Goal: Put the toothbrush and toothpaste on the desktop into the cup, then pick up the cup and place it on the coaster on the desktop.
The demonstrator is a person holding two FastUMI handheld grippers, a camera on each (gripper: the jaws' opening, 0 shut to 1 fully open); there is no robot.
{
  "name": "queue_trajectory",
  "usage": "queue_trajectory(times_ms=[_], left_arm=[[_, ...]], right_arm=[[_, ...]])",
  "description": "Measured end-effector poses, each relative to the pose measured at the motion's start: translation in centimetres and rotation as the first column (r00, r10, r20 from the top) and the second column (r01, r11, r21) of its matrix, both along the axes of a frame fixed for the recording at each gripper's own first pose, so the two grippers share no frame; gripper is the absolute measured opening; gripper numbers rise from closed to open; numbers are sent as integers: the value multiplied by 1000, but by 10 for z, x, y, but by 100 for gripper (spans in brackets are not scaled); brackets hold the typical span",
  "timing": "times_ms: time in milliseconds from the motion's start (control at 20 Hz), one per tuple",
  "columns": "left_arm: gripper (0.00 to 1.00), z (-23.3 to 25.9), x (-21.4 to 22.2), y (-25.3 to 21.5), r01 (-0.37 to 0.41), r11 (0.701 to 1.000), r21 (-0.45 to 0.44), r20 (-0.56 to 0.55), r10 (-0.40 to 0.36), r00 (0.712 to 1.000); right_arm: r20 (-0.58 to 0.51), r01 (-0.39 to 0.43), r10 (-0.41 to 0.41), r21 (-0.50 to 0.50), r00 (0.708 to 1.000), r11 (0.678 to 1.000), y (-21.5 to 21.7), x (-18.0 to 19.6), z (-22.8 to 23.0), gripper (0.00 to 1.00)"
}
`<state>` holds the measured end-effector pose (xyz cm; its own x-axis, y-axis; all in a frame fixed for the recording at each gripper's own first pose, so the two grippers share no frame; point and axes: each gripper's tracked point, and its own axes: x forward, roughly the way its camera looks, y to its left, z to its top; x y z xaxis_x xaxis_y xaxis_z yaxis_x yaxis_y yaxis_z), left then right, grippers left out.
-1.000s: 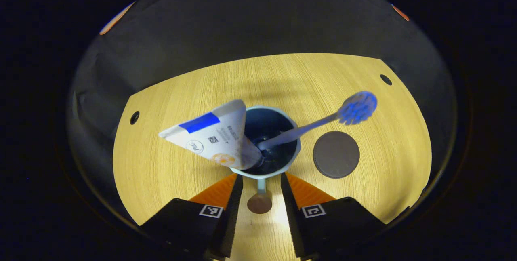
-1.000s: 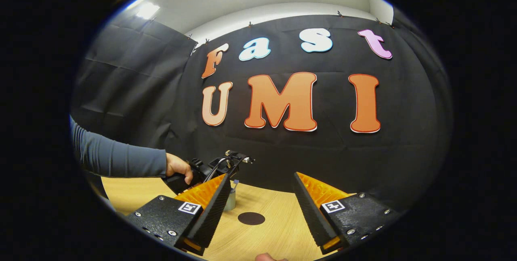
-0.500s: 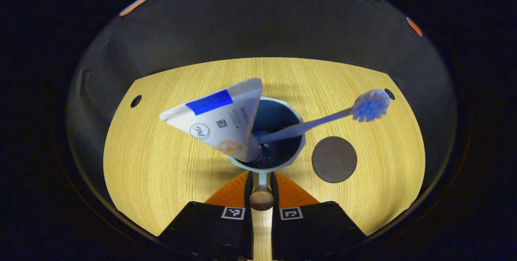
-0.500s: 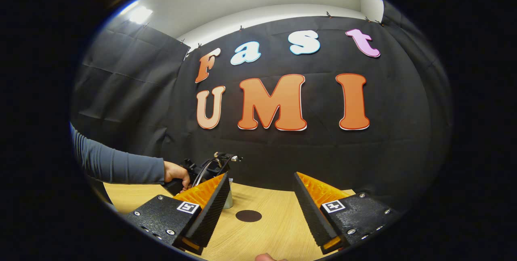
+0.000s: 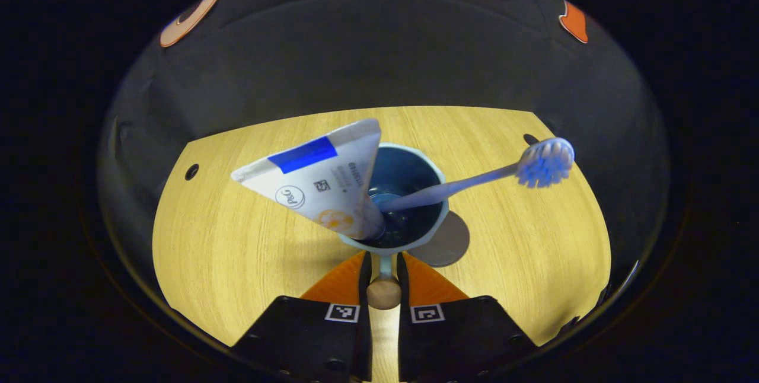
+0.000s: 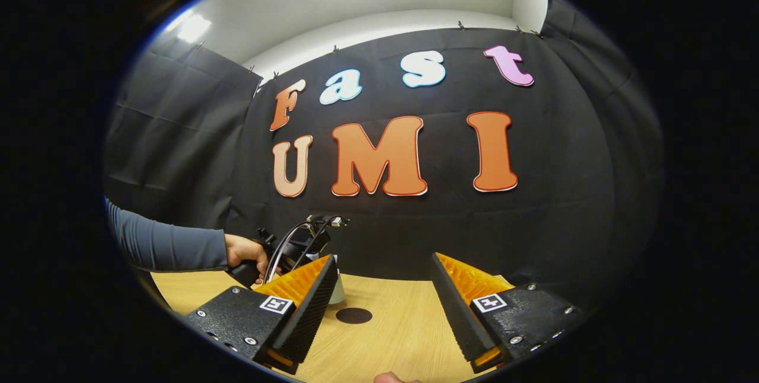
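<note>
left gripper (image 5: 383, 264) clamped on cup (image 5: 398, 205) handle | cup overlapped coaster (image 5: 446, 242) edge | right gripper (image 6: 384, 288) jaws apart

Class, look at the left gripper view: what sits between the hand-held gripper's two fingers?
The cup's handle, with its round wooden knob, sits between the left hand-held gripper's fingers, which press on it from both sides.

My right gripper (image 6: 385, 306) hangs over the bench (image 6: 391, 335), jaws wide apart, nothing btwn. Coaster (image 6: 354, 315) ahead-left; cup (image 6: 337, 291) just behind my left finger; hand (image 6: 244, 254) w/ other gripper (image 6: 290, 246) near it.
</note>
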<state>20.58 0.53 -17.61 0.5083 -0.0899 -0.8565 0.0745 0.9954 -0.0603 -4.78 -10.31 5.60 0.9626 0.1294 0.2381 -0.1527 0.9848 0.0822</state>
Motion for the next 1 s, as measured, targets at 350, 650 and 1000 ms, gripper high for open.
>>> queue_trajectory(times_ms=[350,650,1000], left_arm=[[17,-6,-4,-7,62,998,-21,-22,-63,998],[17,-10,-14,-6,22,1000,-4,-82,-22,996],[45,33,-11,7,31,1000,-2,67,-31,997]], right_arm=[[-37,49,-49,0,998,999,-29,-13,-13,94],[-66,70,-70,3,995,998,-40,-15,-25,95],[-93,69,-68,4,993,998,-28,-7,-32,95]])
